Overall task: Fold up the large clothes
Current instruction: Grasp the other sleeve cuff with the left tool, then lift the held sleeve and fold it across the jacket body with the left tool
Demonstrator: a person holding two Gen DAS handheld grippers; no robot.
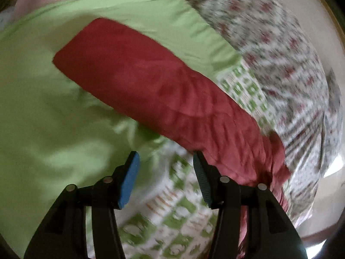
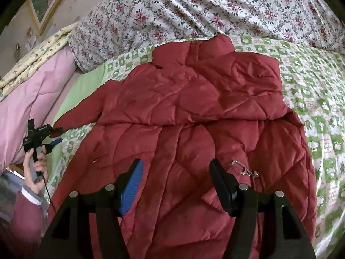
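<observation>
On the bed (image 2: 319,99), a red quilted jacket (image 2: 194,112) lies spread out, no readable label or writing showing.

Its puffy, diamond-stitched body rests on a green-and-white patterned sheet (image 2: 321,129), one sleeve (image 1: 151,82) stretched over plain green fabric (image 1: 38,99). The right tool (image 2: 175,185) hovers above the jacket, released and empty. The left tool (image 1: 166,179), held in a hand (image 2: 35,168) beside the sleeve's cuff, is also released, pointing downward.

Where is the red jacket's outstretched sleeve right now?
In the left wrist view the sleeve lies diagonally across the plain green sheet, ahead of the open left gripper. In the right wrist view it extends left from the red jacket, toward that gripper.
</observation>
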